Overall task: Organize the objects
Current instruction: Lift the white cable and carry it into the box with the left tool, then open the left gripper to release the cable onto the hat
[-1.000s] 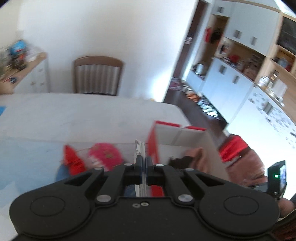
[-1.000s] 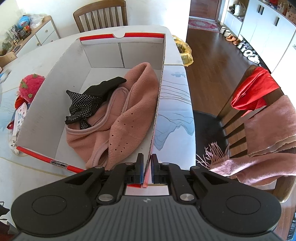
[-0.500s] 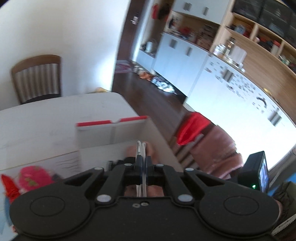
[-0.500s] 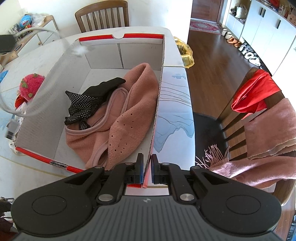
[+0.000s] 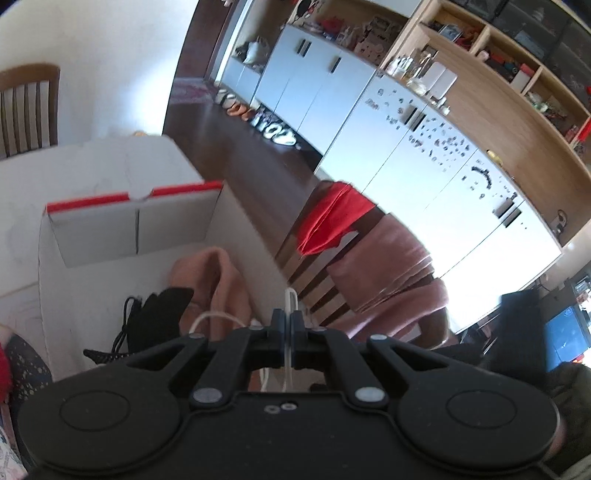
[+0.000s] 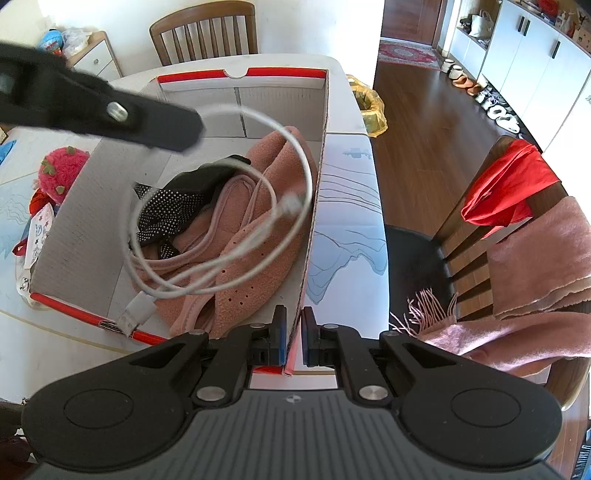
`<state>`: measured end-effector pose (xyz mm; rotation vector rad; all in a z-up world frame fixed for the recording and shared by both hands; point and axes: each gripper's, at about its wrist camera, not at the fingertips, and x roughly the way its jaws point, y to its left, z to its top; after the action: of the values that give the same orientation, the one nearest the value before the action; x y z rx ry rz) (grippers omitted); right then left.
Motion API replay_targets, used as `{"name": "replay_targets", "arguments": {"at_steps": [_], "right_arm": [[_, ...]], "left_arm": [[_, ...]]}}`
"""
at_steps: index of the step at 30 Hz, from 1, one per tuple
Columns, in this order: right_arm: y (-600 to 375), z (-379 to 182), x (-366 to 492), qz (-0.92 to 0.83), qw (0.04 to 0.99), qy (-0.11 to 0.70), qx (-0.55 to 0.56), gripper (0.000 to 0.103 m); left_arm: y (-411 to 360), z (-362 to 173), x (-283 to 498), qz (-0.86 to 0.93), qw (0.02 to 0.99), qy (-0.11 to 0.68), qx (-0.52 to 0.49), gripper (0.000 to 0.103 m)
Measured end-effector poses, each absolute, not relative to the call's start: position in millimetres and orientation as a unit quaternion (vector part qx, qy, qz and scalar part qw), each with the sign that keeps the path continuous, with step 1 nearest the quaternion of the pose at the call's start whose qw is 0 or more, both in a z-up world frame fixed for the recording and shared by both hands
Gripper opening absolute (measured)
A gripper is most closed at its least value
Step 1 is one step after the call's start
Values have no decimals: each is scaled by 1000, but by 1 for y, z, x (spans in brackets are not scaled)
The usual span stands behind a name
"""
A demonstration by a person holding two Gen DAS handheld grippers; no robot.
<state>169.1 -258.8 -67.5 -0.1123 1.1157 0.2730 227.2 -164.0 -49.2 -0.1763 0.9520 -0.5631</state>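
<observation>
A white cardboard box with red rims [image 6: 242, 88] stands on the table and holds a pink fleece garment [image 6: 255, 236] and a black dotted cloth [image 6: 173, 206]. My left gripper [image 5: 290, 321] is shut on a coiled white cable [image 6: 221, 206], which hangs over the box; the gripper shows in the right wrist view [image 6: 192, 129] above the box's far left. The cable also shows in the left wrist view [image 5: 290, 299]. My right gripper [image 6: 293, 332] is shut on the box's right wall [image 6: 314, 221] at its near corner.
A pink strawberry plush [image 6: 61, 171] and small items lie left of the box. A wooden chair [image 6: 517, 236] draped with red and pink cloths stands right of the table. Another chair [image 6: 205, 33] stands at the far side. Cabinets line the far right wall.
My left gripper has swung right with the cable, from beside the box to over its inside. The cable now dangles above the clothes. The right gripper has not moved.
</observation>
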Motion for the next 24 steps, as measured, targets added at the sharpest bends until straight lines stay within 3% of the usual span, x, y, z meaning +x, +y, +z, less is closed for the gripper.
{"name": "replay_targets", "arguments": {"at_steps": [21,24], "right_arm": [[-258,-67,169,128,840,525,-57,8],[-257,-67,169,127,840,525,-57,8]], "left_arm": [[-130,-121,244,-179,842,508,17,1],[-127,-124,243,-179,838,516,17,5]]}}
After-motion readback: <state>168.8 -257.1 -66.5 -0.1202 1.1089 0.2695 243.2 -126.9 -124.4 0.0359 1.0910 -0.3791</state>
